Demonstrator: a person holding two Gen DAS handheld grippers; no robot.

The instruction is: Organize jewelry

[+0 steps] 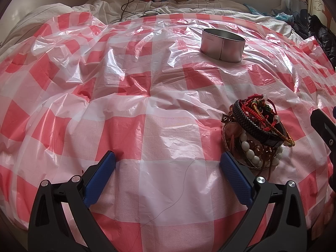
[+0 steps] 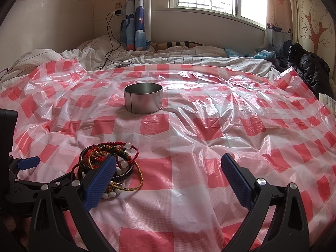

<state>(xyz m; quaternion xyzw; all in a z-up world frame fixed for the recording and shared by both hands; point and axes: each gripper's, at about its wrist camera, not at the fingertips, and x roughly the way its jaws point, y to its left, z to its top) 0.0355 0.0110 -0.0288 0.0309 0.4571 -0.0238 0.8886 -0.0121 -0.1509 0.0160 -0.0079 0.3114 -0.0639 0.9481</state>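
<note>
A pile of bracelets [image 1: 257, 130] lies on the red-and-white checked plastic sheet [image 1: 147, 84]: a black braided band, red cords, white and amber beads. In the right wrist view the bracelet pile [image 2: 124, 168] is partly hidden by my right gripper's left finger. A round metal tin [image 1: 223, 43] stands open and upright farther back; it also shows in the right wrist view [image 2: 143, 98]. My left gripper [image 1: 168, 159] is open and empty, just left of the pile. My right gripper [image 2: 168, 161] is open and empty, just right of the pile.
The sheet covers a bed with rumpled white bedding [image 2: 147, 56] behind it. A black cable [image 2: 109, 42] runs from a wall charger onto the bedding. A dark jacket [image 2: 308, 67] lies at the far right. A curtain [image 2: 136, 21] and window are at the back.
</note>
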